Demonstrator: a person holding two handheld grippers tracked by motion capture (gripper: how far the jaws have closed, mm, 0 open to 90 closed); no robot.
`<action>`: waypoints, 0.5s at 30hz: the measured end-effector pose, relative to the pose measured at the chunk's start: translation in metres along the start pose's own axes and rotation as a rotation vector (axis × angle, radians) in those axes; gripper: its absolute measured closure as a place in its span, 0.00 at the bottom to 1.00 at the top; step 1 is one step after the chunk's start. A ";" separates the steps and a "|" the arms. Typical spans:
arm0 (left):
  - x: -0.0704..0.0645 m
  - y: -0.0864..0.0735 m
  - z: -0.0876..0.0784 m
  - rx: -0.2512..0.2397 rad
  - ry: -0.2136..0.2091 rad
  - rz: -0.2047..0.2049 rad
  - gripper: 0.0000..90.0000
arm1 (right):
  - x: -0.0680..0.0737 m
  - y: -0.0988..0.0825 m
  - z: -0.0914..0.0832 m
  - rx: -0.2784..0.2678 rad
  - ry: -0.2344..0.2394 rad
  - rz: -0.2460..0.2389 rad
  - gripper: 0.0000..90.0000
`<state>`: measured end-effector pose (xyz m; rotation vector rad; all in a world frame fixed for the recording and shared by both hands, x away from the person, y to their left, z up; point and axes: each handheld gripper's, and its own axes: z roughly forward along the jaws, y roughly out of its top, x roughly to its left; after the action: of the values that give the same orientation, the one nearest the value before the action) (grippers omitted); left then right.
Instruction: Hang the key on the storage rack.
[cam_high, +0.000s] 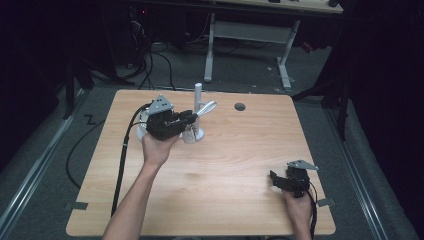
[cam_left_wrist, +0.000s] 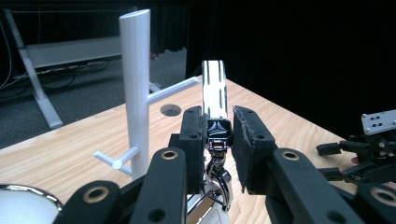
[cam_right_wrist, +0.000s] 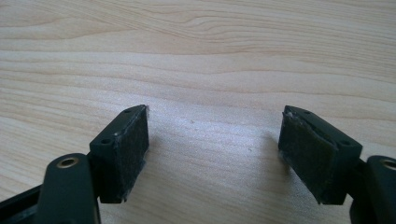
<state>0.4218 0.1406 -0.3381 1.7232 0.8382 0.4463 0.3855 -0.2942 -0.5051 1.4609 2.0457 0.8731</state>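
Left gripper view: left gripper (cam_left_wrist: 218, 140) clamps keychain (cam_left_wrist: 215, 100) beside white rack (cam_left_wrist: 135, 88).

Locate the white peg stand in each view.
High view: white peg stand far left of centre, behind the left gripper holding a shiny metal bar.
Left gripper view: upright post left of centre.
Right gripper view: faces the wooden tabletop.
Shared landmark: round table hole right of the stand.

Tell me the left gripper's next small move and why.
Probably lift the keychain toward the white stand's upper peg. The left gripper is shut on the keychain's strap, its metal clasp dangles free, and the peg stands bare nearby.
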 end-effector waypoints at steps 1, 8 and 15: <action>0.001 0.000 0.001 0.001 0.003 -0.002 0.83 | 0.000 0.000 0.000 0.000 0.000 0.000 0.27; 0.006 -0.001 0.002 -0.001 0.017 -0.017 0.83 | 0.000 0.000 0.000 0.000 0.000 0.000 0.27; 0.009 -0.007 0.005 0.001 0.040 -0.027 0.83 | 0.000 0.000 0.000 0.000 0.000 0.000 0.27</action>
<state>0.4289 0.1444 -0.3469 1.7069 0.8894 0.4634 0.3855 -0.2942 -0.5051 1.4610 2.0457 0.8734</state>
